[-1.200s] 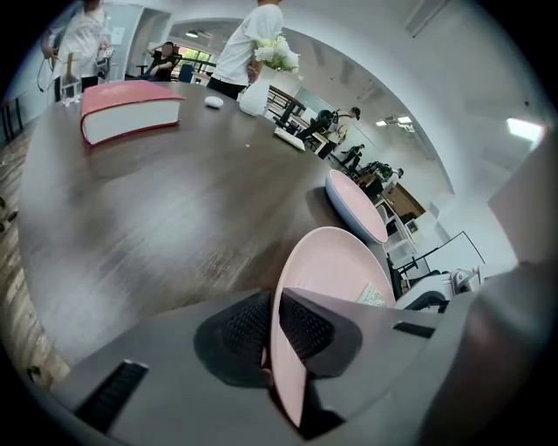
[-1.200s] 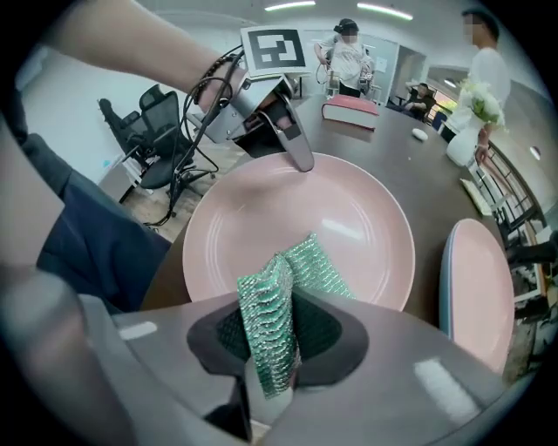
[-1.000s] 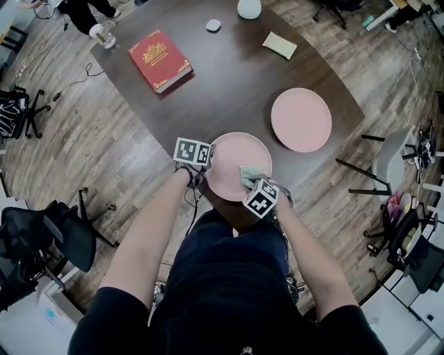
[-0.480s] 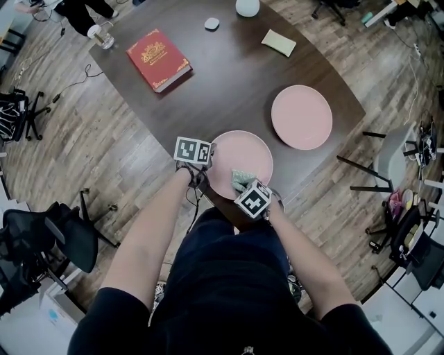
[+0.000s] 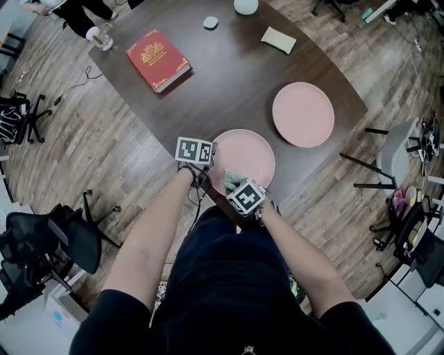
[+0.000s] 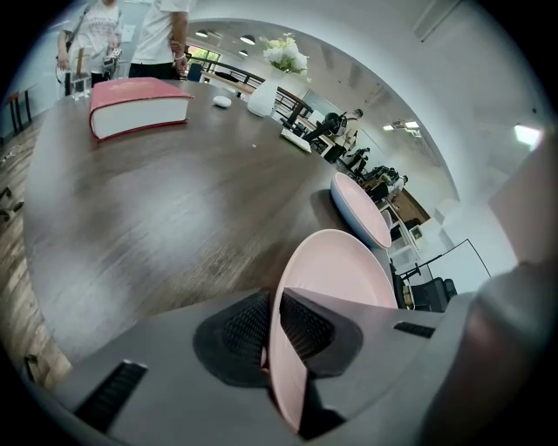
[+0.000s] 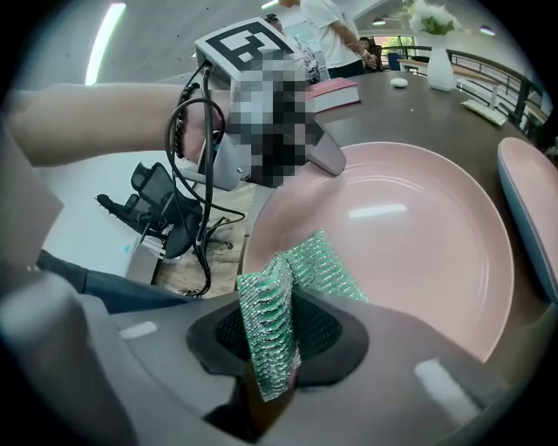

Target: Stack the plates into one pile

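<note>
A pink plate (image 5: 244, 159) lies at the near edge of the dark wooden table (image 5: 229, 83). My left gripper (image 5: 209, 166) is shut on that plate's left rim; in the left gripper view the pads (image 6: 248, 327) pinch the thin pink edge (image 6: 336, 279). My right gripper (image 5: 236, 183) is shut on a green glittery scouring cloth (image 7: 281, 305), which rests on the plate's near rim (image 7: 410, 244). A second pink plate (image 5: 303, 114) lies apart at the right, also seen at the back as the far plate (image 6: 362, 207).
A red book (image 5: 158, 59) lies at the far left of the table. A yellow-green sponge (image 5: 278, 40), a white vase (image 5: 246, 5), a small white object (image 5: 211, 23) and a glass (image 5: 103, 38) stand at the back. Office chairs (image 5: 48, 236) surround the table.
My right gripper has slid left along the plate's near rim with the green cloth and rolled. The left gripper and both plates have stayed put.
</note>
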`<state>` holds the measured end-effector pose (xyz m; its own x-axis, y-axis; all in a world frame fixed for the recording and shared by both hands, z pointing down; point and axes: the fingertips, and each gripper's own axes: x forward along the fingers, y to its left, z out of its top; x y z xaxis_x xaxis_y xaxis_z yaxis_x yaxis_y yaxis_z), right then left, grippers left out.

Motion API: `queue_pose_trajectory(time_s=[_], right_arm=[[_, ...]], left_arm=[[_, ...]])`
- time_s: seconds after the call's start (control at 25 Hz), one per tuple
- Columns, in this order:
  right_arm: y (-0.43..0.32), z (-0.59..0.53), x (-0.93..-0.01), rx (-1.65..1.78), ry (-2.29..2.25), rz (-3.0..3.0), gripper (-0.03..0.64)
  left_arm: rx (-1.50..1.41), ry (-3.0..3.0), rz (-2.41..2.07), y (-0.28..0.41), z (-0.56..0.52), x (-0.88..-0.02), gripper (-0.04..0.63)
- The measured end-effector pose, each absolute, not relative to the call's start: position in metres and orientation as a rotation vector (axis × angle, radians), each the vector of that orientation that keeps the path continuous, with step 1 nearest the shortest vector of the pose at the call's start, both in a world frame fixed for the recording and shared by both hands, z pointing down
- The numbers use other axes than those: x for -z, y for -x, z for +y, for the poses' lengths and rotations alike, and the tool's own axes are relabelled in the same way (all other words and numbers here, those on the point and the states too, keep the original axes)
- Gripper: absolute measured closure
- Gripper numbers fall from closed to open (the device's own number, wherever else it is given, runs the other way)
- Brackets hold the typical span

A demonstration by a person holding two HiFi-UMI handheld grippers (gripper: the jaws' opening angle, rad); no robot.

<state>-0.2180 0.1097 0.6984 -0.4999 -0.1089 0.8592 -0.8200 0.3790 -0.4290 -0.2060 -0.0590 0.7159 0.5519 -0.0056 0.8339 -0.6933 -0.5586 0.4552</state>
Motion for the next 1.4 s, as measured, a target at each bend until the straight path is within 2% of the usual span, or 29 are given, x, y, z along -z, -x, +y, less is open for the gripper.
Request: queue_pose_trajectory(time_s=[0.64,1.4], right_arm=[[0.23,0.102,-0.694,-1.197,-0.844,-1.876,0.529],[0.188,0.117,-0.698,-1.108,-0.81,-1.831,0.529]], left_arm=[[-1.093,-2.007,-0.551,0.206,-0.06,-0.715,0.565],[-1.118,-2.049,-0.466,0.204,-0.057,-0.715,0.577]])
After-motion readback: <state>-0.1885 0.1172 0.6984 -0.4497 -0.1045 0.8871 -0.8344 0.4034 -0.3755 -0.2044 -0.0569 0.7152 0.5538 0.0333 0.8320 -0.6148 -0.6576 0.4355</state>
